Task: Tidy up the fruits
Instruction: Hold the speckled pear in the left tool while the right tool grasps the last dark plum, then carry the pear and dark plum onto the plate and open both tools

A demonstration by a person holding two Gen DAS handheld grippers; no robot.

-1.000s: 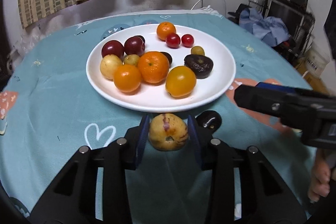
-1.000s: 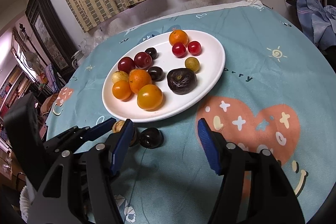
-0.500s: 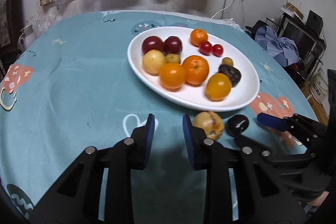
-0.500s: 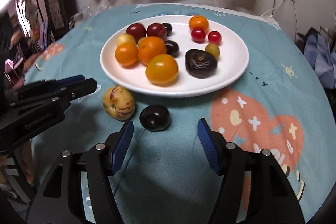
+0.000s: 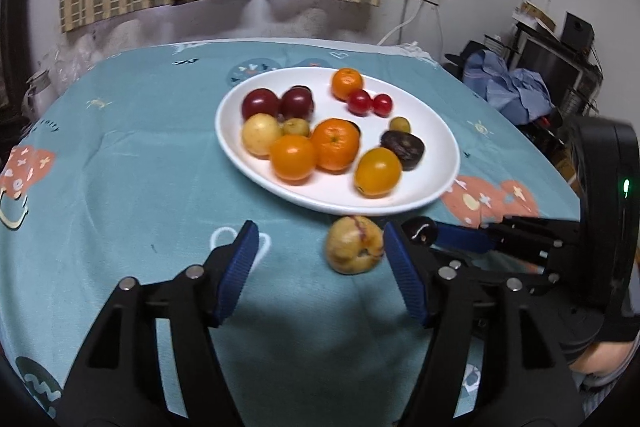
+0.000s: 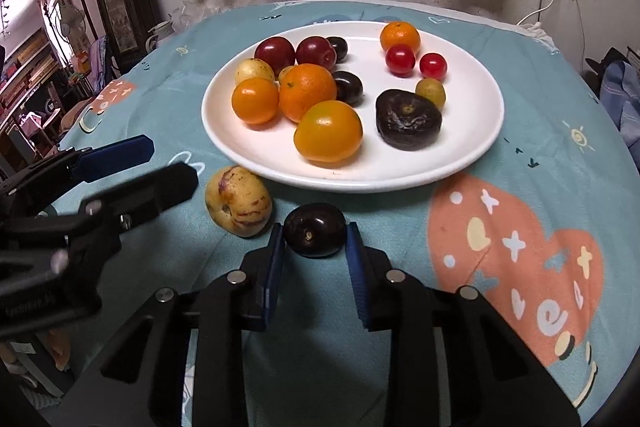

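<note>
A white plate holds several oranges, plums and cherry tomatoes. In front of it on the teal cloth lie a yellow purple-streaked fruit and a dark plum. My left gripper is open and its jaws are opening. The yellow fruit lies between them, close to the right finger and not gripped. My right gripper is closing, and both blue pads touch the plum's sides. Each gripper also shows in the other's view: the left gripper and the right gripper.
The round table's teal cloth carries orange heart prints. A heap of blue clothes and dark equipment stand off the table's right side. Furniture and shelves crowd the left. A striped curtain hangs behind.
The left gripper let go of the yellow fruit, narrowed beside it, then spread wide around it. The right gripper's wide jaws came down and closed on the dark plum.
</note>
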